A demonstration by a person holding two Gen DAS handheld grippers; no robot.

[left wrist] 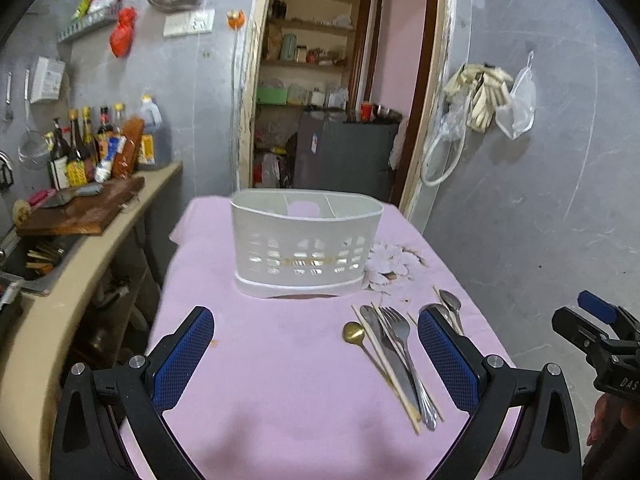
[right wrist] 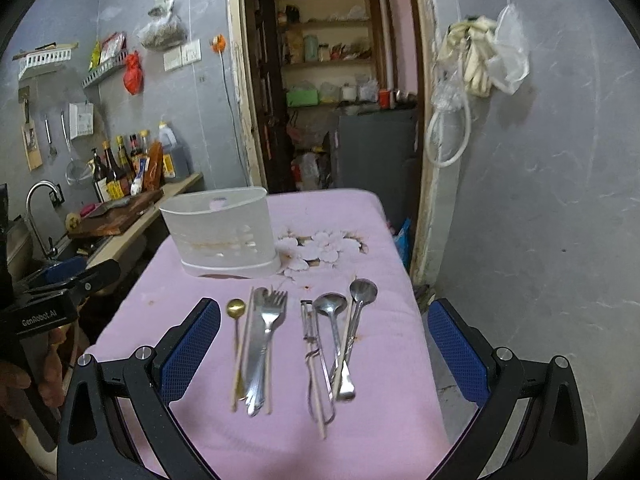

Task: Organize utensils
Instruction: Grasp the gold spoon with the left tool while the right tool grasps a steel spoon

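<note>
A white perforated utensil caddy (left wrist: 306,246) (right wrist: 224,232) stands upright on the pink tablecloth (left wrist: 280,380) (right wrist: 384,360). In front of it lie a small gold spoon (right wrist: 236,312) (left wrist: 353,334), a fork (right wrist: 272,312) (left wrist: 398,330), a knife (right wrist: 256,360), wooden chopsticks (right wrist: 242,356), a peeler (right wrist: 314,360) and two steel spoons (right wrist: 331,308). My left gripper (left wrist: 316,320) hovers open above the cloth, left of the utensils. Above the utensils my right gripper (right wrist: 324,312) hangs open, holding nothing. The other gripper shows at each view's edge.
A kitchen counter (left wrist: 100,248) runs along the left with a wooden cutting board (left wrist: 84,210), sauce bottles (left wrist: 92,144) and a sink faucet (right wrist: 38,200). Behind the table is an open doorway to a pantry (left wrist: 320,80). Gloves and bags (left wrist: 488,96) hang on the grey right wall.
</note>
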